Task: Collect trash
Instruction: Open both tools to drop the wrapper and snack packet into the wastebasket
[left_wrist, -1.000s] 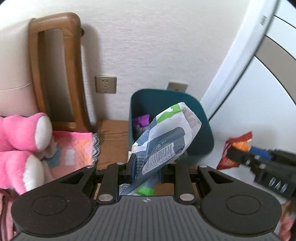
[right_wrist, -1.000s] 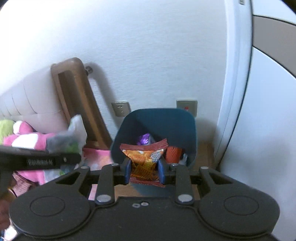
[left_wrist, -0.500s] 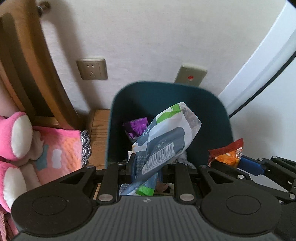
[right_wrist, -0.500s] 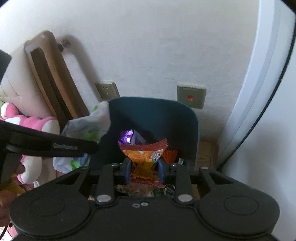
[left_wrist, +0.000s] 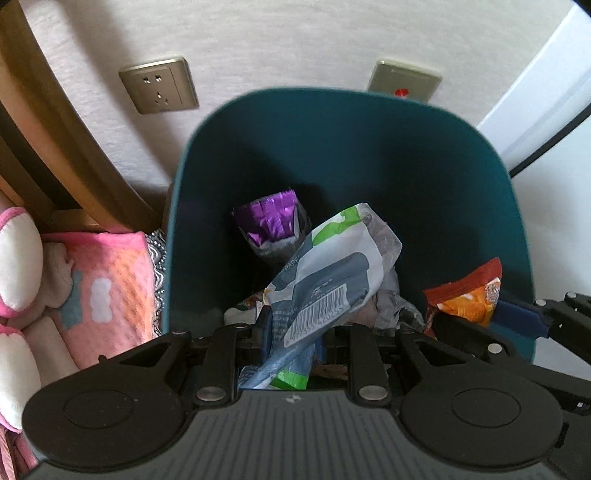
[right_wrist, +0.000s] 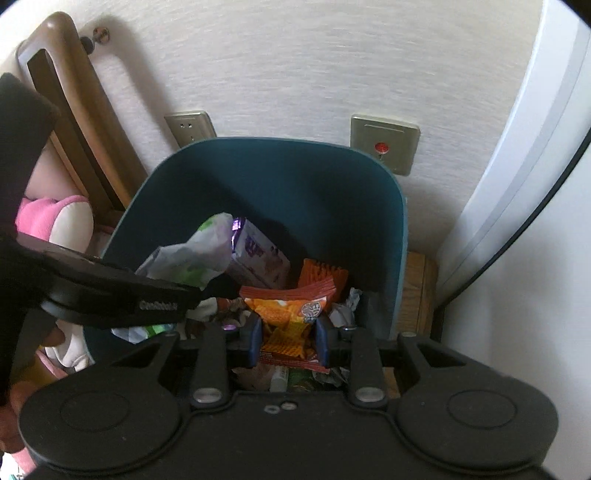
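A dark teal trash bin (left_wrist: 229, 122) (right_wrist: 177, 177) stands against the wall, with several wrappers inside, among them a purple one (left_wrist: 271, 223) (right_wrist: 258, 251). My left gripper (left_wrist: 293, 332) is shut on a white, green and grey-blue wrapper with a barcode (left_wrist: 332, 273) (right_wrist: 192, 254), held over the bin's mouth. My right gripper (right_wrist: 288, 338) is shut on an orange and red snack packet (right_wrist: 291, 310) (left_wrist: 467, 291), also over the bin. The two grippers sit side by side, left one to the left in the right wrist view.
Two wall plates (left_wrist: 159, 90) (right_wrist: 384, 142) are behind the bin. A wooden bed frame (right_wrist: 74, 110), pink plush toys (left_wrist: 18, 266) and a pink cloth (left_wrist: 107, 291) lie to the left. A white door (right_wrist: 535, 184) and wooden floor (right_wrist: 417, 291) are to the right.
Both grippers came forward and down from in front of the bin to above its opening, each keeping its wrapper. The bin now fills both views.
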